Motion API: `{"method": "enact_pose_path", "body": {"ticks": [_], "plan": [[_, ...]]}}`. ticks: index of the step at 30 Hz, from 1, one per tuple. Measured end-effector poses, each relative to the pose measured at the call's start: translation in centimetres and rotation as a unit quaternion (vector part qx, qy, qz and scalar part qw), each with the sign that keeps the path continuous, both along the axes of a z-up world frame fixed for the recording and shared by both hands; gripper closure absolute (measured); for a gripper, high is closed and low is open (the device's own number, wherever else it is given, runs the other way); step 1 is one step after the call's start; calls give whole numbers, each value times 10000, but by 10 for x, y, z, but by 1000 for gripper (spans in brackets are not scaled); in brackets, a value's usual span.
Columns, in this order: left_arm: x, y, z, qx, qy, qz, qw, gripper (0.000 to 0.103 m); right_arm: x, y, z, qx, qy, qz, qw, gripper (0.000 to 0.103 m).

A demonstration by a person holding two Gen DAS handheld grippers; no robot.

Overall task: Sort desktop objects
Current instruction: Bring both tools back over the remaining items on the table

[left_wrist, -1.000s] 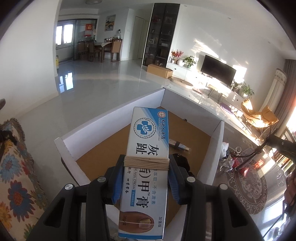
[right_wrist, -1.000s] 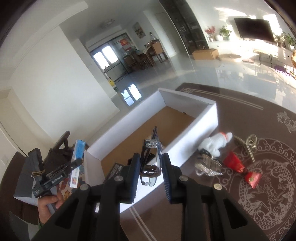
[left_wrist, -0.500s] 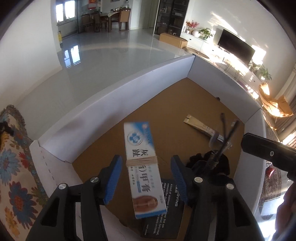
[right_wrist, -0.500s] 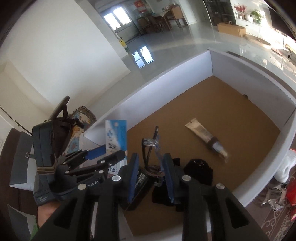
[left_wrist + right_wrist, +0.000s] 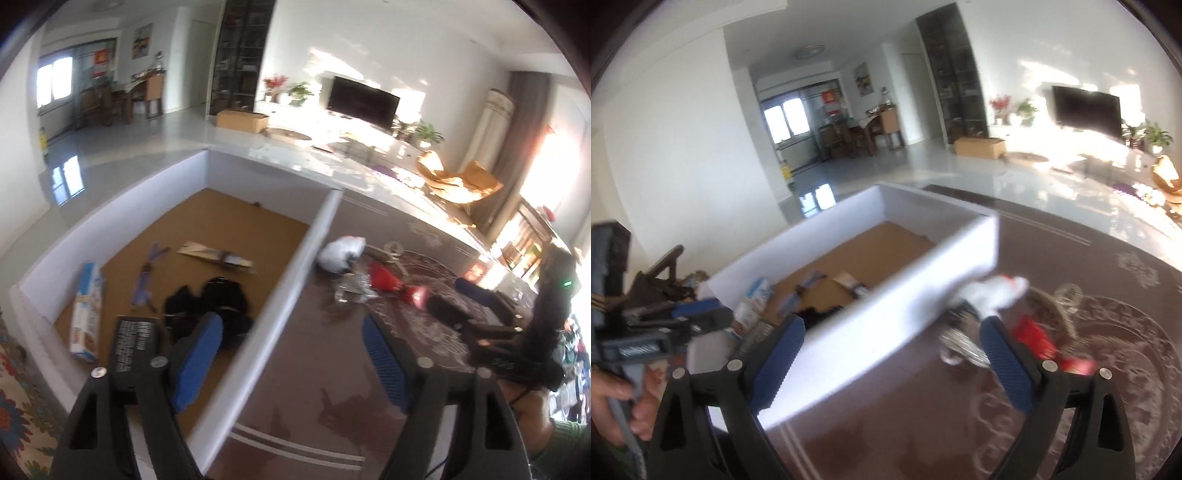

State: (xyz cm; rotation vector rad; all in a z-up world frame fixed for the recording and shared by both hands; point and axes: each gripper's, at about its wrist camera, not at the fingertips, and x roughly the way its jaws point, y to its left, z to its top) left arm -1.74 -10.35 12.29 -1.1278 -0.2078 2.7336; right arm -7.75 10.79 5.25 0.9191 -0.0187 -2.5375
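both tools empty, jaws apart: left tool [image 5: 291,356], right tool [image 5: 892,360]; white box [image 5: 280,291] already holds the cream carton [image 5: 86,308]; remaining clutter, red packet [image 5: 384,278] included, lies right of the box; i would approach low and centred.

box [image 5: 284,284]: I see white cardboard walls, matt; the bottom is brown and matt.
cream carton [image 5: 86,306]: printed paper, a little glossy.
floor [image 5: 122,162]: pale, very glossy, I see reflections on it.
worktop [image 5: 314,373]: dark brown, smooth, with some shine.
left gripper [image 5: 291,362]: black plastic, matt; the pads [image 5: 195,362] are blue and ribbed.
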Motion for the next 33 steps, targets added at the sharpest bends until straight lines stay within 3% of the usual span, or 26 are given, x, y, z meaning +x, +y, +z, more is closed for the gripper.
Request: {"method": "enact_pose_path", "body": {"ticks": [1, 4, 9, 13, 17, 23, 33], "plan": [[5, 25, -1, 65, 30, -244, 9997, 2, 8, 24, -12, 239, -64, -251, 9994, 7], [12, 91, -29, 154, -204, -871, 9959, 0, 32, 85, -55, 954, -408, -903, 9905, 7], [-3, 152, -102, -456, -667, -984, 9919, 0, 58, 158, -97, 1074, -966, -1614, 9763, 7], [-4, 151, -136, -760, -859, -788, 9903, 0, 67, 176, -111, 1054, -1186, -1834, 9702, 7], [-7, 145, -152, -704, -930, -545, 9917, 0, 67, 168, -110, 1132, -1186, -1766, 9705, 5], [-4, 159, -157, -1154, -775, -495, 9890, 0, 69, 169, -113, 1128, -1226, -1827, 9690, 0], [-2, 159, -156, -1140, -753, -511, 9893, 0, 69, 168, -114, 1137, -1230, -1836, 9686, 0]]}}
